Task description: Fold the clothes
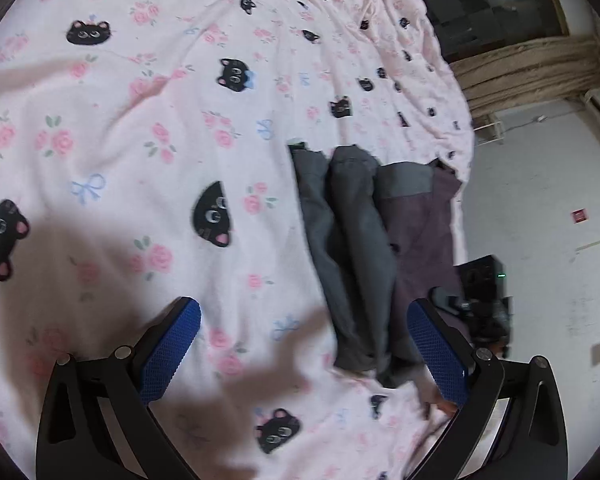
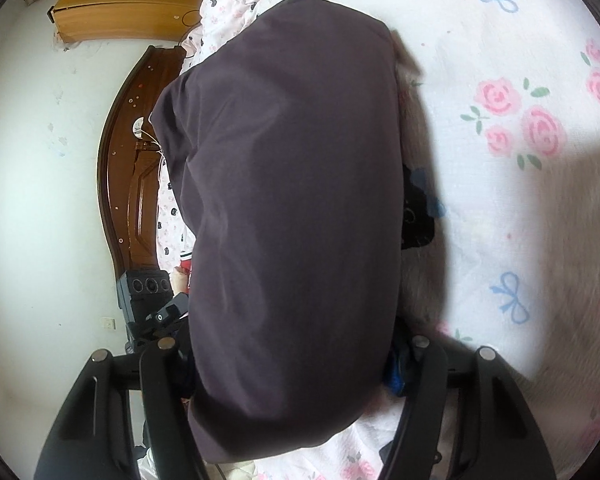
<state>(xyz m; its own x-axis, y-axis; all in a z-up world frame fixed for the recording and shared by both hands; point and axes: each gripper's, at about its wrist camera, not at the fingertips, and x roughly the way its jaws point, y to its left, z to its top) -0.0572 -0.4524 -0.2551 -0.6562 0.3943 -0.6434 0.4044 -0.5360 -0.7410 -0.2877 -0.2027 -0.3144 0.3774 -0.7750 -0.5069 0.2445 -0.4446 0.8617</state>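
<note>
**Dark garment on the floral bedspread**

On the pink bedspread lies the dark garment, near its edge; right gripper holds a fold of it between its jaws; left gripper gapes, empty

Bed w/ pink cat-and-rose print sheet, grey folded trousers on it, purple garment beside, touching
</note>
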